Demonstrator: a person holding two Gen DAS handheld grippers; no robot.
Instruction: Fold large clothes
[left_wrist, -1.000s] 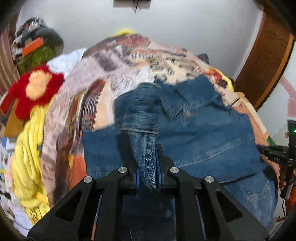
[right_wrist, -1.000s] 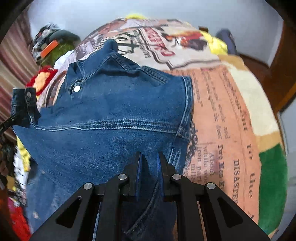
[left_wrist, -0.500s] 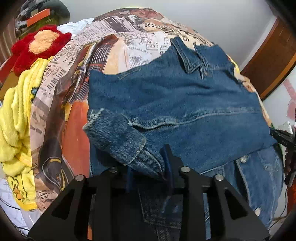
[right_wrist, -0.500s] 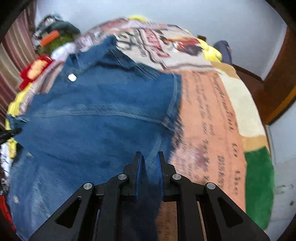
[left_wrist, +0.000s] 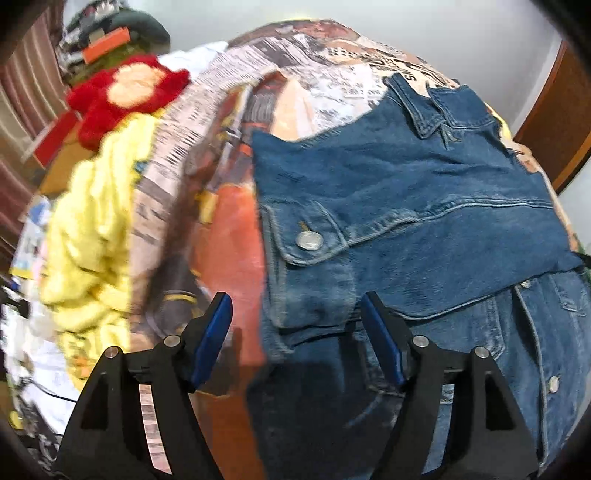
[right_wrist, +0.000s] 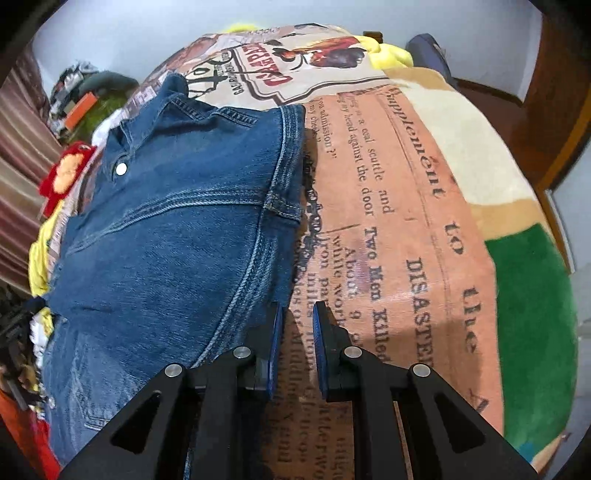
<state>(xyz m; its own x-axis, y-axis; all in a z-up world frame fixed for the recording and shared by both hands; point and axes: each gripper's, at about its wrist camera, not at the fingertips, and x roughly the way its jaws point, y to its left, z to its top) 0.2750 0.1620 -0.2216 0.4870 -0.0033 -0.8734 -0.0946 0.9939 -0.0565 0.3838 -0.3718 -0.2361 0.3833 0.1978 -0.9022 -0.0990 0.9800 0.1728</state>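
Basically: denim jacket (left_wrist: 406, 206) on newsprint blanket (right_wrist: 388, 240), white wall at 12 o'clock, clutter at 10 blurred. Left gripper (left_wrist: 295, 314) opening, sleeve cuff loose between jaws. Right gripper (right_wrist: 297, 332) nearly together, empty, jacket hem cut off.

the newsprint-patterned blanket (right_wrist: 399, 229) carries the only readable text, all beside the denim jacket (right_wrist: 177, 229): "supplement", "to the" and "disaster" in large letters, "two men killed", "a coal scuttle and the door" in smaller lines. the red heading above the jacket's collar is upside down and unclear.
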